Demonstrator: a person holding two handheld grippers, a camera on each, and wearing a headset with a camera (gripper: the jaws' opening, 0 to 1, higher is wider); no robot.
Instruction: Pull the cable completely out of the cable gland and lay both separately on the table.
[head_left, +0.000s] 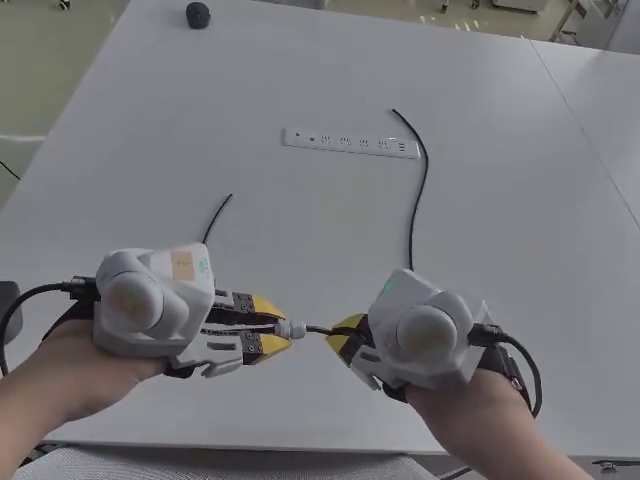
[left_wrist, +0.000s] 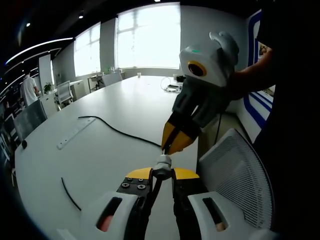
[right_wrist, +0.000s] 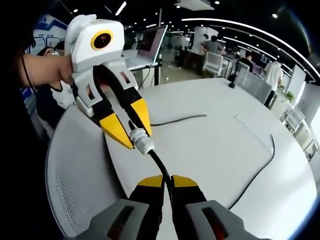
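The left gripper (head_left: 272, 332) pinched the cable gland (head_left: 292, 328) above the near edge of the table (head_left: 300, 200). The right gripper (head_left: 340, 338), just to its right, clamped the cable (head_left: 318, 329) emerging from it. The pull-out step looked barely begun, and the next move called for drawing the grippers apart.

Small pale-grey cable gland (head_left: 290, 328), ribbed, lying sideways, held above the near edge of the table (head_left: 300, 210) — clamped between the tips of the left gripper (head_left: 280, 328). Thin black cable (head_left: 318, 329) threaded through the gland, not yet out — short straight stretch running from gland to right gripper (head_left: 338, 336), pinched there.
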